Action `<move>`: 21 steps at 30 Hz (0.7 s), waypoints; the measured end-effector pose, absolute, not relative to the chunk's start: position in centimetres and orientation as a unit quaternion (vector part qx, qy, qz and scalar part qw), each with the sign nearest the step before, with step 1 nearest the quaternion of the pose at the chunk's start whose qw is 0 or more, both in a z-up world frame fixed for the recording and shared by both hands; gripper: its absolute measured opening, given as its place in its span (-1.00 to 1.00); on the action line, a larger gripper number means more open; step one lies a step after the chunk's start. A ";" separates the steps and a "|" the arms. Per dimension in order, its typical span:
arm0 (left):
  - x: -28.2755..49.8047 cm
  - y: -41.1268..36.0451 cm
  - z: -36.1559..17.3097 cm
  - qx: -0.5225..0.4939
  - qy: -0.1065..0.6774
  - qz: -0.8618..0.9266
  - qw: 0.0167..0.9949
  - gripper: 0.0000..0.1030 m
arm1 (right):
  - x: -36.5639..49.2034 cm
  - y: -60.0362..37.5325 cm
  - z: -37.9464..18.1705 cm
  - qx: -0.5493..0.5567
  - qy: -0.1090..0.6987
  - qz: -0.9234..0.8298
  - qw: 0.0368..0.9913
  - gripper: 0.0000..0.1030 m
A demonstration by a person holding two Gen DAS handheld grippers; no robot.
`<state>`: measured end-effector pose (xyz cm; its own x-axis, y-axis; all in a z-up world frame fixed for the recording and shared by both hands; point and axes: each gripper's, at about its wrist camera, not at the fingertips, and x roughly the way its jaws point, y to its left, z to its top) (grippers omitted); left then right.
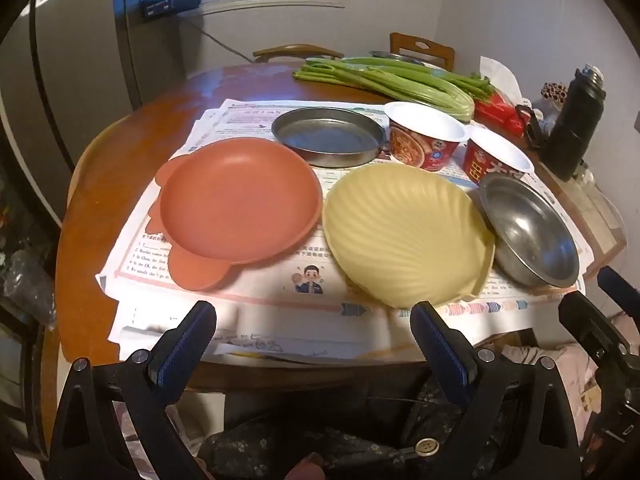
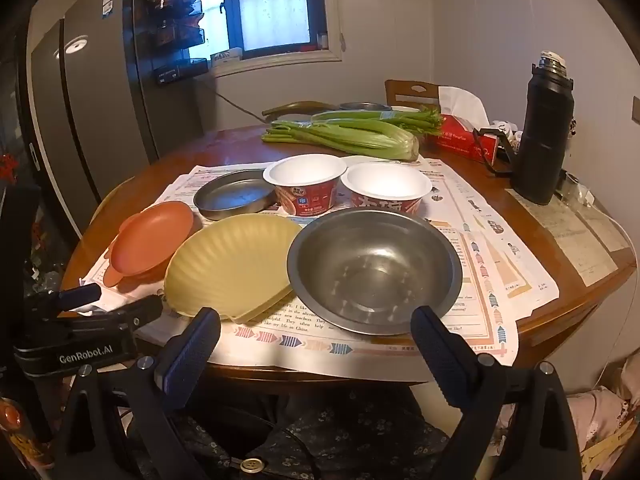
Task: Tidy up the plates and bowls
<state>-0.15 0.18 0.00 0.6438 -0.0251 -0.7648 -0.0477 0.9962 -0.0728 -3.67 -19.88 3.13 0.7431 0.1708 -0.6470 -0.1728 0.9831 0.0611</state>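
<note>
On the papered table, shell plate (image 1: 404, 232) hinge-end toward both wide-open, empty claws (image 1: 314, 344) (image 2: 316, 344).

Dim, warm indoor light; bright window (image 2: 276, 4) behind; fisheye-bent, dark corners.

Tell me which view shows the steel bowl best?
The right wrist view: the steel bowl sits centered and close, its whole inside visible. In the left wrist view the same bowl lies at the right edge, smaller and distorted.
</note>
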 end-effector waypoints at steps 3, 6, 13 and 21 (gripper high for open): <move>-0.7 0.0 0.7 -0.033 0.416 0.005 0.909 0.90 | -3.4 -20.0 2.9 -0.001 0.351 0.096 0.931 0.87; -0.3 -0.3 0.9 -0.029 0.423 0.007 0.906 0.90 | -4.4 -20.2 3.3 -0.012 0.335 0.098 0.937 0.87; -0.7 -0.8 0.6 -0.035 0.421 0.015 0.906 0.90 | -3.7 -20.0 2.9 -0.008 0.355 0.098 0.930 0.86; -0.7 -0.8 0.6 -0.036 0.420 0.015 0.907 0.90 | -3.7 -20.0 2.8 -0.009 0.356 0.098 0.929 0.86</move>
<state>-0.74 -0.84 0.60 0.6461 -0.0024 -0.7632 -0.0578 0.9970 -0.0521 -3.73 -19.97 2.82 0.7269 0.1764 -0.6637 -0.1890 0.9805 0.0536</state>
